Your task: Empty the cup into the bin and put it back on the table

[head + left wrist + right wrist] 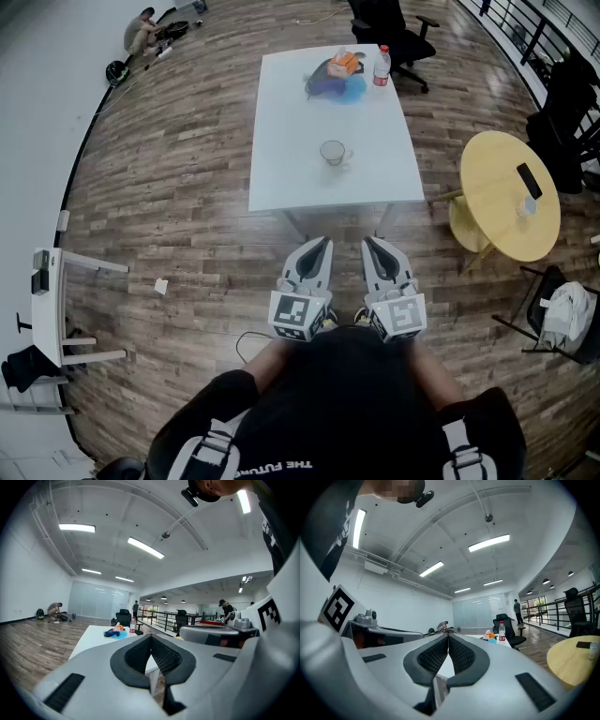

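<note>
The task is not yet begun. The left claw and the right claw are shut tight, and nothing is held. The cup is set on the white worktop, toward its near edge. A claw must be opened and brought forward. Open floor is left between; no bin is seen.

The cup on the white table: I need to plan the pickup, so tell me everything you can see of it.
The cup looks like clear glass, round, with a small handle on its right in the head view. It stands upright on the white table, toward the near edge, nothing touching it. Its contents cannot be made out.
</note>
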The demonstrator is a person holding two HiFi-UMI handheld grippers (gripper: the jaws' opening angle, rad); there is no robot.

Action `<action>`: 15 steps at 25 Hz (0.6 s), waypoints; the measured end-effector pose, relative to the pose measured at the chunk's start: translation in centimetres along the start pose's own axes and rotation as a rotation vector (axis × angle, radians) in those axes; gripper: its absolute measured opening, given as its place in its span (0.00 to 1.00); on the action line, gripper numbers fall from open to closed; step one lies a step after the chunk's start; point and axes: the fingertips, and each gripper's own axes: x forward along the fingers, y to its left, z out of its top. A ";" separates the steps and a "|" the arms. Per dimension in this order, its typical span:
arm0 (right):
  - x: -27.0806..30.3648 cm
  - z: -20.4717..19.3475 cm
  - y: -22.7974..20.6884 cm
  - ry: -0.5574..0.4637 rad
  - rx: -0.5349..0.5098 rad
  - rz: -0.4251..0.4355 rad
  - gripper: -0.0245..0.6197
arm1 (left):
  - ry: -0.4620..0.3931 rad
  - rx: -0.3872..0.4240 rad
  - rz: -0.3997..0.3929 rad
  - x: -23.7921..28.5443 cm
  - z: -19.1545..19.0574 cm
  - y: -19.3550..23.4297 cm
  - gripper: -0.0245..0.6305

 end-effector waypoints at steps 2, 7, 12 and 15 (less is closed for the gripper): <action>0.2 -0.2 0.3 -0.003 0.009 0.000 0.06 | -0.004 0.003 0.007 0.0 0.5 0.3 0.07; 0.4 -0.5 0.5 0.010 0.013 -0.008 0.06 | -0.015 0.012 -0.008 0.1 0.2 0.6 0.07; 0.6 -0.3 0.7 -0.013 0.028 -0.018 0.06 | -0.017 0.014 -0.017 -0.2 0.3 1.2 0.07; 0.8 -0.1 1.2 -0.028 0.042 -0.018 0.06 | -0.027 0.017 -0.017 -0.7 0.6 1.8 0.07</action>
